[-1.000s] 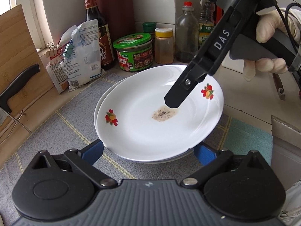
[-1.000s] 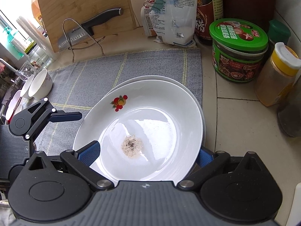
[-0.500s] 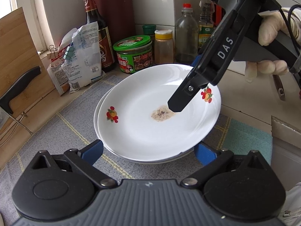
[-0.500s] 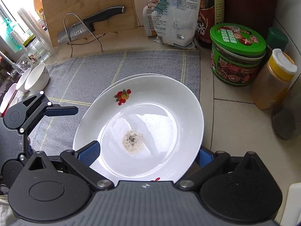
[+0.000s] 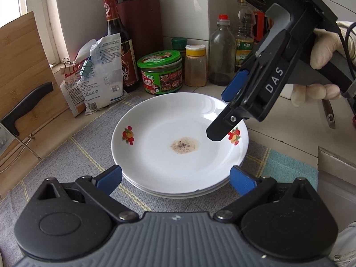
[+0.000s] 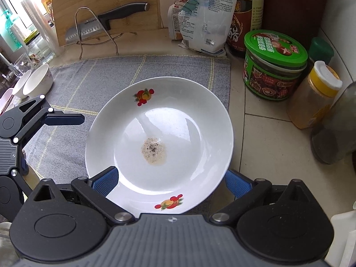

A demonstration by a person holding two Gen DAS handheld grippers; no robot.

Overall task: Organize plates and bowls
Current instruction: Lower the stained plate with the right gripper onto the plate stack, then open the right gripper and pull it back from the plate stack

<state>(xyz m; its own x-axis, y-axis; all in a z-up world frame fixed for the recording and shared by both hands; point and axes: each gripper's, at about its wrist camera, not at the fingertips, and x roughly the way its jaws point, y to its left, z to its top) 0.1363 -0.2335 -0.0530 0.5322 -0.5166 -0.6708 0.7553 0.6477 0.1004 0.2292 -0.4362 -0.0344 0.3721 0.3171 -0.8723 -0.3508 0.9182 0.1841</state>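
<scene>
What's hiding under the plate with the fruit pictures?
Under the top plate you can see the rims of more white plates, stacked on a grey mat. Their insides are covered, so whether they are clean cannot be seen.

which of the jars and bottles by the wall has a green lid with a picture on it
The wide, squat green-lidded jar, next to the taller yellow-capped spice jar; the dark sauce bottle behind it has no such lid.

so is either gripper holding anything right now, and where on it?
Nothing held. Both the left gripper and right gripper are open, jaws either side of the stacked top plate.
</scene>
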